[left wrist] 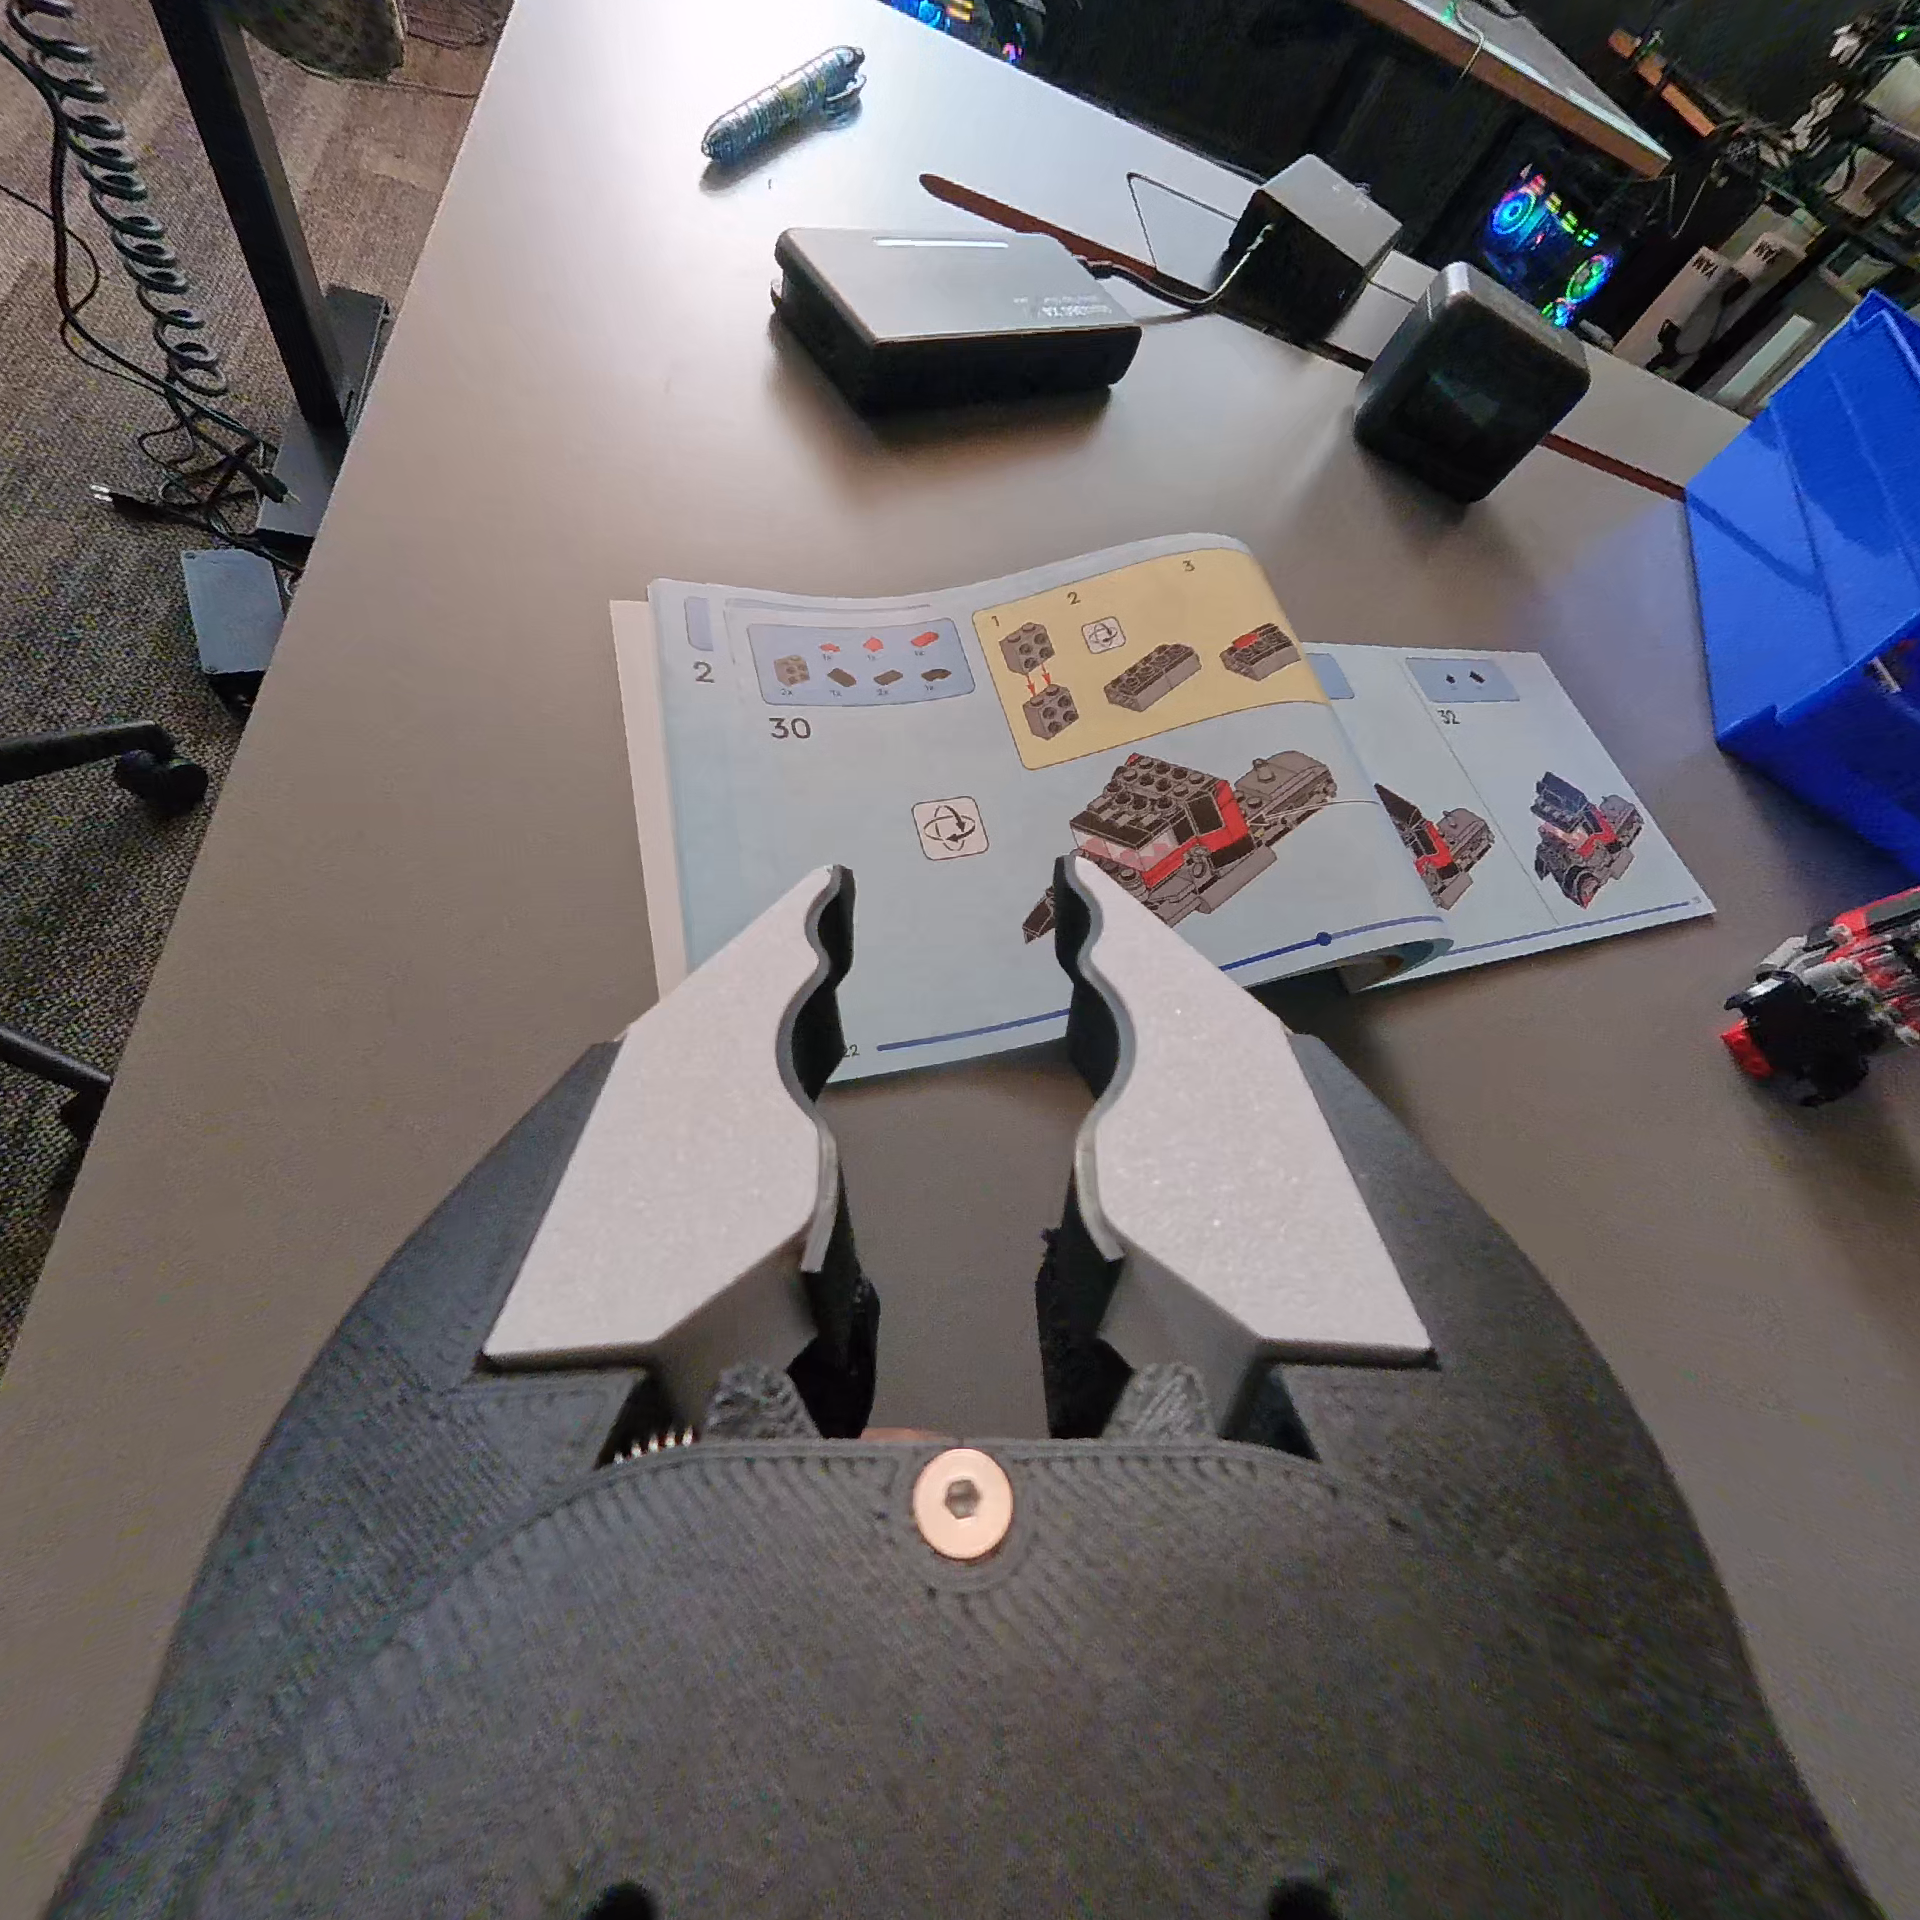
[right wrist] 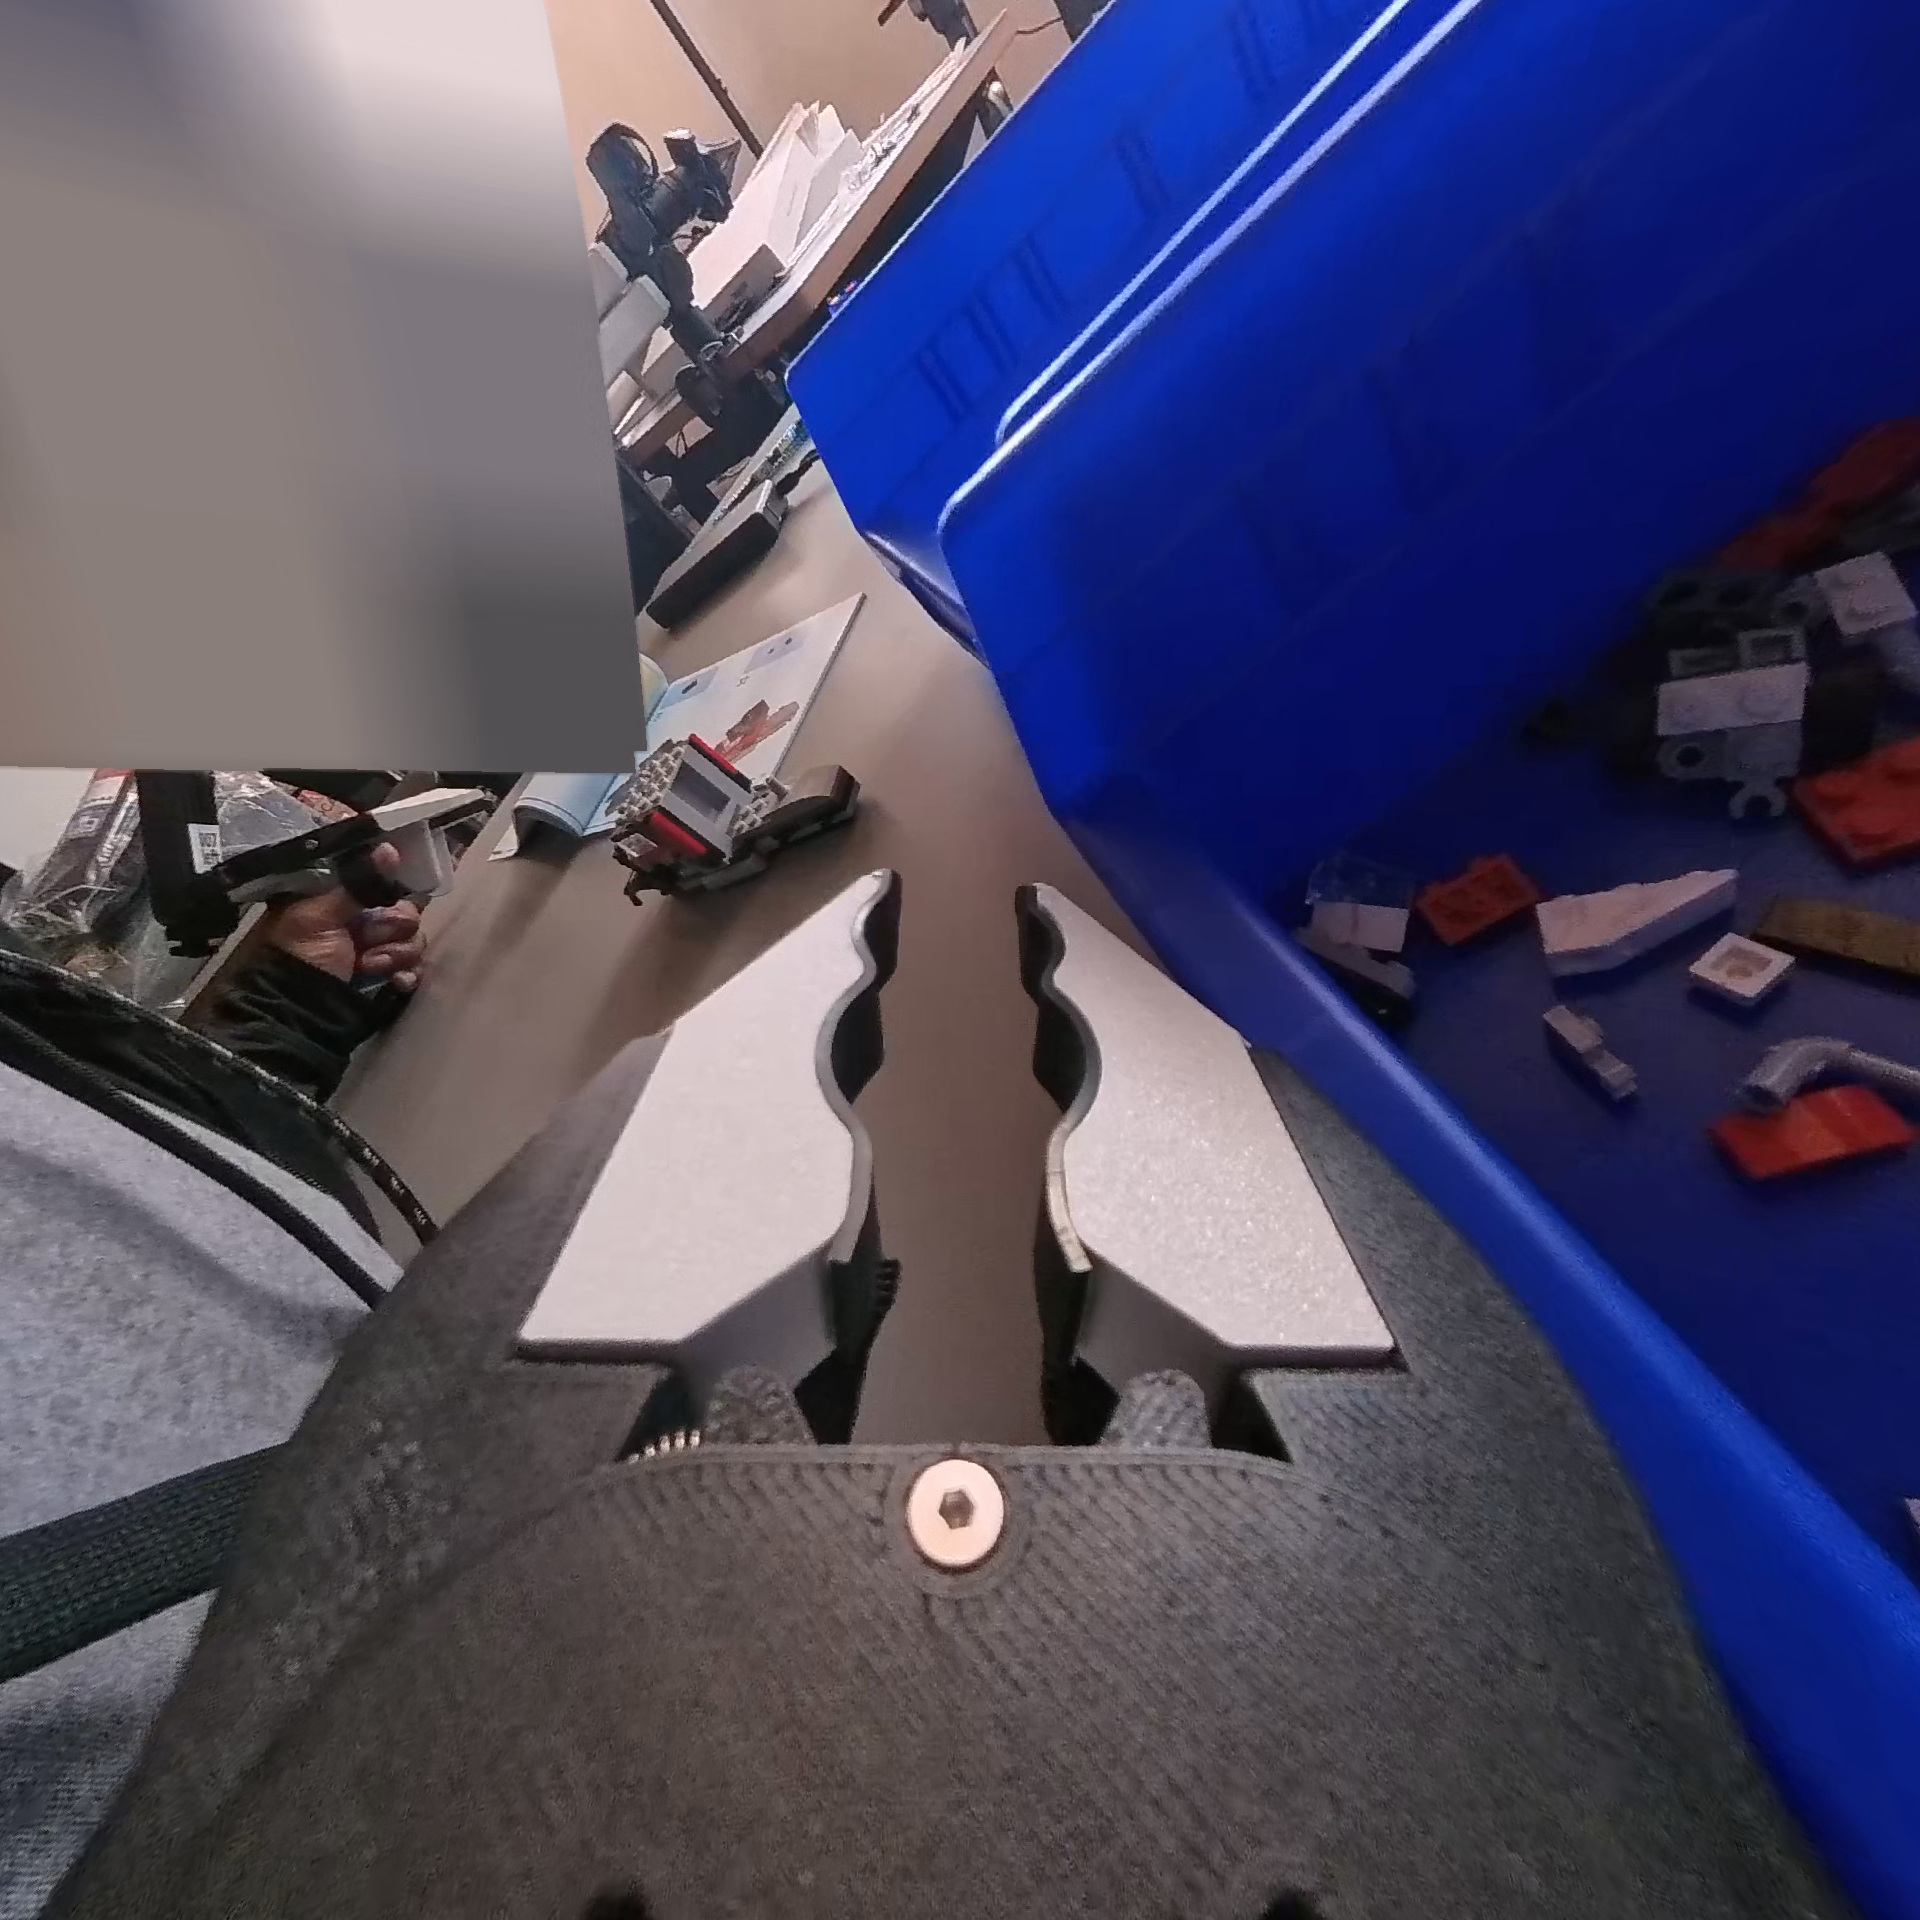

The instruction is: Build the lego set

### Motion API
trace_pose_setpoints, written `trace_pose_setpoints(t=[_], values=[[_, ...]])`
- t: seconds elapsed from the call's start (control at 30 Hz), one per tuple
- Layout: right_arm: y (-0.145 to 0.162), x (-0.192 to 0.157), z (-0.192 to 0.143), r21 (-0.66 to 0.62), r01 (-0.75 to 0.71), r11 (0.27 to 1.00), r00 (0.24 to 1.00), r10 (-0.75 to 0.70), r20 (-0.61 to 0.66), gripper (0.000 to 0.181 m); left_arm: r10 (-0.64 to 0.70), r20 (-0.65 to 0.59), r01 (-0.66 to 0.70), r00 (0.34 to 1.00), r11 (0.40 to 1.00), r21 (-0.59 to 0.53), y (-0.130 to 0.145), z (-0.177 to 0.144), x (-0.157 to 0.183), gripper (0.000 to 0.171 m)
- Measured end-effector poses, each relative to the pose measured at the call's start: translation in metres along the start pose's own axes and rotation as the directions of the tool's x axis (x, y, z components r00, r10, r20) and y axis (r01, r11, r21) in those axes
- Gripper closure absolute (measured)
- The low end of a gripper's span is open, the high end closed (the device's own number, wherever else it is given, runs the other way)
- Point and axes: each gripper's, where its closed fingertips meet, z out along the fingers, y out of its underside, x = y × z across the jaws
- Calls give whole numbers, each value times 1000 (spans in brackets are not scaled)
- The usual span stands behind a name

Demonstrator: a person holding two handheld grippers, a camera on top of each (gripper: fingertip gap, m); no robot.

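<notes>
The open instruction booklet (left wrist: 1039, 769) lies on the grey table (left wrist: 499, 623). My left gripper (left wrist: 954, 883) is open and empty, held above the booklet's near edge. The part-built black, red and grey lego model (left wrist: 1829, 997) sits to the right of the booklet; it also shows in the right wrist view (right wrist: 727, 821). My right gripper (right wrist: 956, 894) is open and empty, low over the table beside the blue bin (right wrist: 1299, 644), which holds several loose bricks (right wrist: 1704, 935). The left gripper (right wrist: 416, 831) in a hand shows far left in the right wrist view.
A black flat box (left wrist: 945, 312), two black cubes (left wrist: 1470, 379) (left wrist: 1314, 244) and a wrapped tube (left wrist: 784, 99) lie at the far end of the table. The blue bin (left wrist: 1829, 623) stands at the right. The table's left edge drops to carpet with cables. The grippers' ends are close to 55 centimeters from one another.
</notes>
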Motion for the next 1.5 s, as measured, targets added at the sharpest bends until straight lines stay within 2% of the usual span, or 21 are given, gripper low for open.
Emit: trace_pose_setpoints(t=[0.53, 1.5], values=[[2, 10, 3, -20, -14, 1000, 997, 12, -76, 181, -9, -10, 9, 1000, 1000, 11, -1, -1, 0, 132], [3, 11, 4, -27, -13, 1000, 996, 10, -87, 181, -14, -12, 14, 1000, 1000, 14, -2, -1, 0, 132]])
